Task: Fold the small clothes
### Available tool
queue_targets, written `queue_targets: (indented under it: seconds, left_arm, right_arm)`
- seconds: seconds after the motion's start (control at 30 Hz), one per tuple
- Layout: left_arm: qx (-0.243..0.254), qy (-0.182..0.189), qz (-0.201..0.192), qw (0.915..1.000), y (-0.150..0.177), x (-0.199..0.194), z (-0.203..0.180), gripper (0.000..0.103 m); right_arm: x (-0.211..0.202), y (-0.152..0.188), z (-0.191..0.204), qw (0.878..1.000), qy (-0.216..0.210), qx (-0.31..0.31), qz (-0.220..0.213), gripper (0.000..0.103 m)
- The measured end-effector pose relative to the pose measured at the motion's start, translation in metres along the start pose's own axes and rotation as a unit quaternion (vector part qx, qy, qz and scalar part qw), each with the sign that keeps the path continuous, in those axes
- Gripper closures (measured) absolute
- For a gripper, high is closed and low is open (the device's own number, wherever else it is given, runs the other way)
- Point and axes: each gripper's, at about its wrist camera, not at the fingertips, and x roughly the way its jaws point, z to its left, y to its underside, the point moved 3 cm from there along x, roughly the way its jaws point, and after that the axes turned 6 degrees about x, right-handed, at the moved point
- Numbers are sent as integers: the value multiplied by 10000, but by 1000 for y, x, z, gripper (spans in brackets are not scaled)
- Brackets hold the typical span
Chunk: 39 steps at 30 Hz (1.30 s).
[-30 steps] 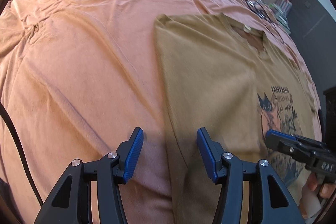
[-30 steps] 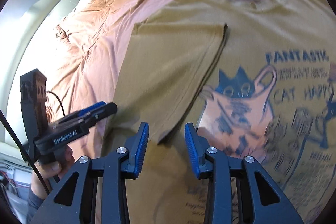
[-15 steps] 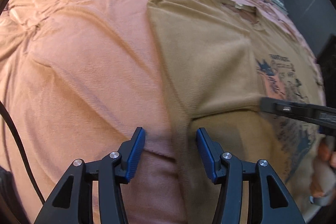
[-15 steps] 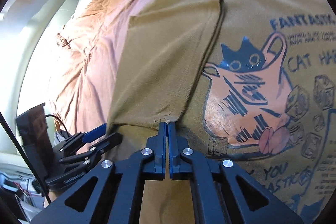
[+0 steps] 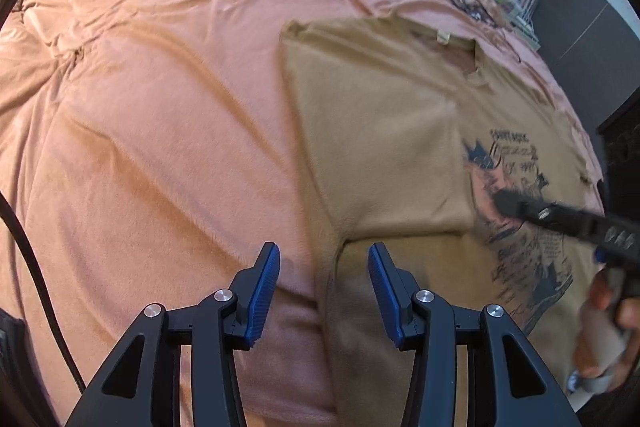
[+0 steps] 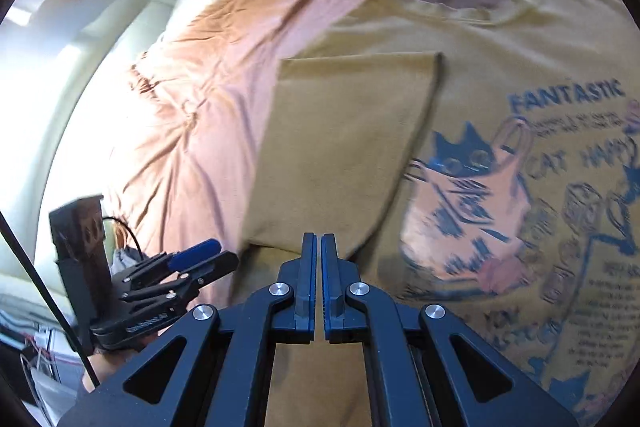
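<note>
Now | left tongs (image 5: 324,281) apart over T-shirt (image 5: 400,147) edge | right tongs (image 6: 315,247) closed, grip unclear

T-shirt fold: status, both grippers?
Left gripper open over t-shirt side edge. Right gripper shut, whether pinching cloth unclear. Sleeve folded in. Nothing in the way.

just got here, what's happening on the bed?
A person with a handheld gripper in each hand is folding a tan cat-print T-shirt spread on an orange bedsheet. One sleeve is already folded in over the shirt's body. The right gripper is shut at the lower corner of that folded sleeve; whether it pinches cloth I cannot tell. The left gripper is open, hovering over the shirt's side edge, holding nothing.
</note>
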Motion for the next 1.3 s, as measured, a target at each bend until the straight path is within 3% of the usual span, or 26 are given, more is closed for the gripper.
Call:
queue_targets:
  seconds: [0.2,0.33,0.5,0.67,0.7,0.77,0.8,0.83,1.1,1.3]
  left_arm:
    - [-132,-175,-91,9997,-13,16,-4,55]
    - [-187,-236,130,9995,-11,40,-4,55]
    - [-238,-423,247,9985,-10,39,-7,55]
    - [-251,-488,83,9985,-15,13,-15,55]
    - [-276,-470,44,9985,-17,6,-18,55]
    - [-289,-435,-10,9986,-19,-4,-29,54]
    - [-274,-418,-31,9987,-20,-9,-35,54]
    - [-270,-431,-53,9987,-21,-12,-40,53]
    - [-43,-321,-318,9990,-27,-46,-100,19]
    - [127,-204,-477,9986,-34,-59,-148,14]
  right_arm:
    - [28,5,-13,9996,207,-89,154,103]
    - [38,8,-21,9989,280,-3,375,103]
    - [16,-2,-21,9991,339,49,257,103]
    - [-21,-6,-30,9985,458,295,-61,103]
    - [-35,-2,-34,9983,446,357,-145,98]
    - [-57,5,-41,9974,431,479,-326,63]
    - [-67,10,-43,9969,433,512,-416,34]
    - [-78,14,-46,9962,448,542,-520,30]
    - [-176,43,-87,9875,482,914,-1190,30]
    - [-241,65,-108,9778,540,1047,-1731,26]
